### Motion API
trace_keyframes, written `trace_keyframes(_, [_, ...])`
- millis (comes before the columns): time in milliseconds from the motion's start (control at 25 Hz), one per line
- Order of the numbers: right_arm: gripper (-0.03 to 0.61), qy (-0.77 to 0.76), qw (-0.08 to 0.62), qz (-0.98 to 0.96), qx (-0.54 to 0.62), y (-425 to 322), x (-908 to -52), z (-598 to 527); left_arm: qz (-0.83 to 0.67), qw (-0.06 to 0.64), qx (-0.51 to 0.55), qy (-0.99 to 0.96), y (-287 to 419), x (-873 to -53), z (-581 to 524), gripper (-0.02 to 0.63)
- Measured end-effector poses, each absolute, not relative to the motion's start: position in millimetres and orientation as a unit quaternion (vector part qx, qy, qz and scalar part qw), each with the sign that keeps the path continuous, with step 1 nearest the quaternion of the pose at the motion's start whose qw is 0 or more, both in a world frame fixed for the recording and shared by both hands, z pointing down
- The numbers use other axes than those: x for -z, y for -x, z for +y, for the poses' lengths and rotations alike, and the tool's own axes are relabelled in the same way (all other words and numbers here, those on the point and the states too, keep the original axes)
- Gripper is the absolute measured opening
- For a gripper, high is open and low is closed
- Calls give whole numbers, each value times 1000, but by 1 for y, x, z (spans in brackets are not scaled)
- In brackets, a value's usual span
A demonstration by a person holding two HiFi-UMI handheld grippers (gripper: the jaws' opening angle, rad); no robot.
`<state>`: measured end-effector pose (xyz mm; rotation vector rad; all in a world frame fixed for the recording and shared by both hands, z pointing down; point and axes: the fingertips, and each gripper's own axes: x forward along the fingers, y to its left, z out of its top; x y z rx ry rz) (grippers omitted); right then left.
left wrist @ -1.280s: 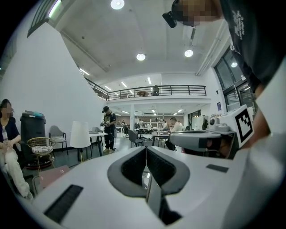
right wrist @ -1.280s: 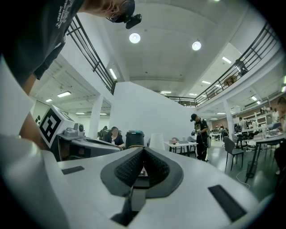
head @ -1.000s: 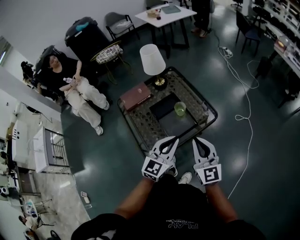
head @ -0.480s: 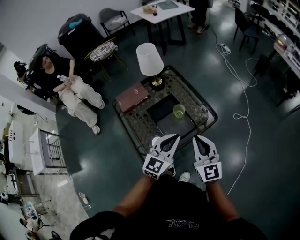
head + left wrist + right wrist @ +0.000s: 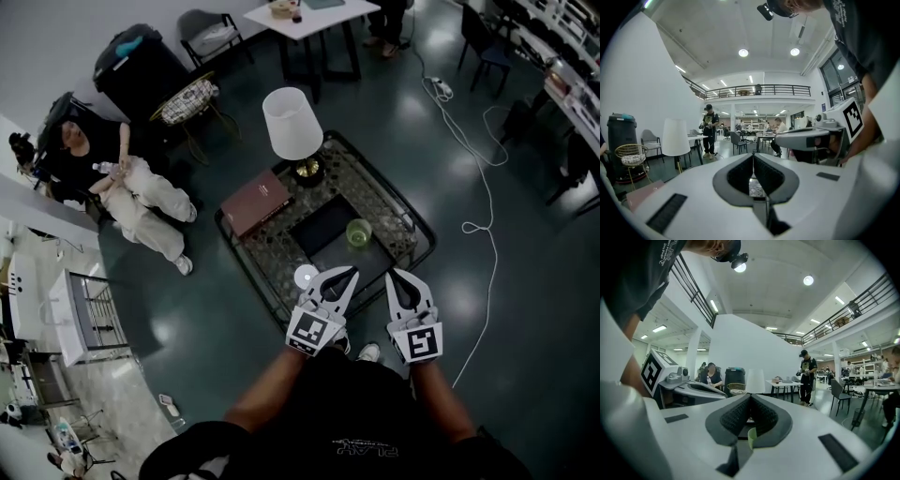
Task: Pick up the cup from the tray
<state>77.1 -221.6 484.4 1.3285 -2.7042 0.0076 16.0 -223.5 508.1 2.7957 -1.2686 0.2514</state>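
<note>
A pale green cup (image 5: 358,232) stands upright on a dark tray (image 5: 323,217) in the middle of a low glass-topped table (image 5: 272,253). Both grippers hover side by side at the table's near edge, short of the cup. My left gripper (image 5: 351,273) is shut with nothing in it, its pads meeting in the left gripper view (image 5: 753,157). My right gripper (image 5: 391,277) is also shut and empty. In the right gripper view a sliver of the cup (image 5: 751,438) shows through the gap below the closed tips (image 5: 750,397).
A white lamp (image 5: 292,125) and a maroon book (image 5: 255,200) sit on the table's far and left parts. A small white round thing (image 5: 306,277) lies by the left gripper. A person (image 5: 127,183) sits at left. A cable (image 5: 480,178) runs across the floor at right.
Both grippers have moved forward together toward the table, so the tray and cup now lie closer to their tips. Both have stayed shut. The white round thing has come into view.
</note>
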Motion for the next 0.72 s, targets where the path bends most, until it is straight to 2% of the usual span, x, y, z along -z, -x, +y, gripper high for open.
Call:
trace_keyframes(280, [11, -458, 88, -884, -10, -61, -498, -251, -385, 26, -98, -918, -5, -527, -252, 12])
trace_keyframes(720, [11, -466, 72, -882, -13, -60, -494, -284, -386, 51, -85, -917, -3, -530, -284, 12])
